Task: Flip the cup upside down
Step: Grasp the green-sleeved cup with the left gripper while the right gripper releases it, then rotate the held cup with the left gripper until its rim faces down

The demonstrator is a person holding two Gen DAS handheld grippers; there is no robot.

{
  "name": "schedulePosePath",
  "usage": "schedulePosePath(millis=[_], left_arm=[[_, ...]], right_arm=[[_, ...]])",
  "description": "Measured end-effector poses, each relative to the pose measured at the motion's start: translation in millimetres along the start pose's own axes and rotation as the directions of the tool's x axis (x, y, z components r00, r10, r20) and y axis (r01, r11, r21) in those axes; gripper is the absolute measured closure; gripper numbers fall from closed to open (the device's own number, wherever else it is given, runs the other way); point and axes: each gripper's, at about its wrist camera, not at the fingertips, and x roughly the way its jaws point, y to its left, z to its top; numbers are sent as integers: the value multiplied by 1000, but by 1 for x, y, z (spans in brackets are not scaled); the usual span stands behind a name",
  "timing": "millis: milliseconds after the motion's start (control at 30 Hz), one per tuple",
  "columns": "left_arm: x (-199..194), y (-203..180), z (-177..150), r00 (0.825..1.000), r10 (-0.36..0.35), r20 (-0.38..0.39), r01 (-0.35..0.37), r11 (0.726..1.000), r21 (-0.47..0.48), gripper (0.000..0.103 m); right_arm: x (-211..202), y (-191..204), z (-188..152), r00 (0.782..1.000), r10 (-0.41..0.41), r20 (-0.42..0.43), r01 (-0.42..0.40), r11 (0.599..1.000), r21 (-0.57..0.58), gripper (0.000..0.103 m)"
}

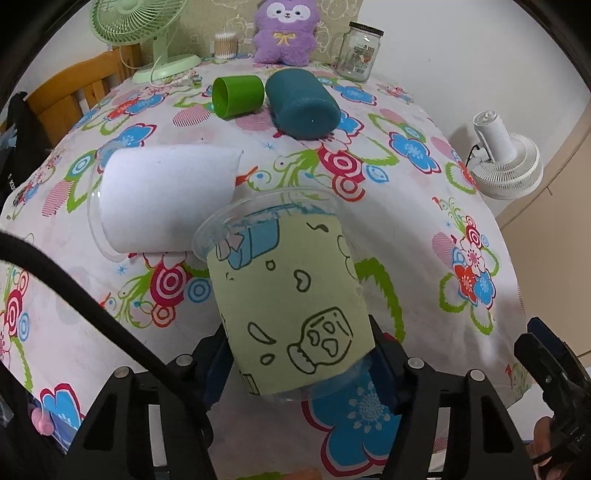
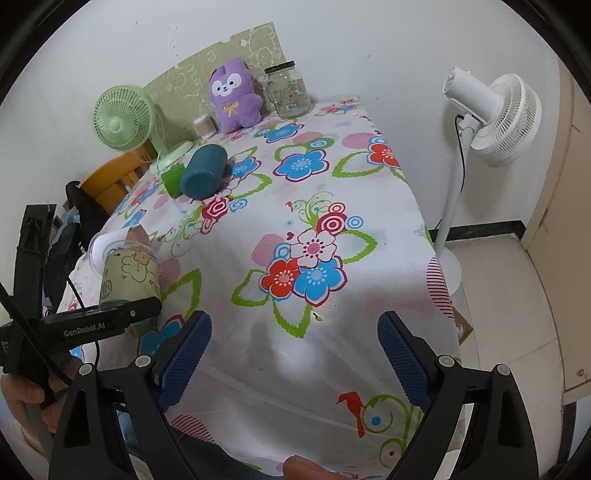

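My left gripper [image 1: 299, 354] is shut on a clear plastic cup with a pale green cartoon sleeve [image 1: 291, 295]. It holds the cup near its base, tilted, rim pointing away and up-left, above the flowered tablecloth [image 1: 424, 229]. The same cup shows at the left in the right wrist view [image 2: 129, 273], with the left gripper across its lower part. My right gripper [image 2: 295, 354] is open and empty above the near table edge. A clear cup with a white sleeve [image 1: 166, 195] lies on its side just left of the held cup.
A green cup [image 1: 238, 94] and a teal foam cup [image 1: 301, 103] lie on their sides farther back. A green desk fan [image 1: 147, 33], a purple plush toy [image 1: 284, 31], a cotton-swab box [image 1: 225, 46] and a glass jar [image 1: 360, 51] stand along the back. A white floor fan [image 2: 491, 114] stands at the right.
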Motion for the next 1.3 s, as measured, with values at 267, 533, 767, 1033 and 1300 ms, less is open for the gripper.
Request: schedulePosePath(millis=[267, 533, 767, 1033, 1300], left_arm=[[-6, 0, 3, 1000, 3, -5, -3, 999, 43, 37], [-14, -1, 15, 998, 11, -63, -1, 987, 163, 37], [-16, -17, 25, 972, 38, -233, 57, 920, 387, 37], [-13, -36, 33, 842, 145, -520, 192, 820, 539, 37], [-2, -62, 32, 628, 336, -702, 292, 735, 612, 37]], right_arm=[[0, 4, 0, 1000, 8, 7, -8, 1000, -11, 10], [3, 7, 0, 999, 34, 9, -34, 999, -9, 10], [5, 9, -2, 998, 58, 16, -58, 998, -6, 10], [5, 6, -5, 997, 68, 25, -68, 998, -1, 10], [6, 1, -10, 996, 85, 41, -86, 996, 25, 10]])
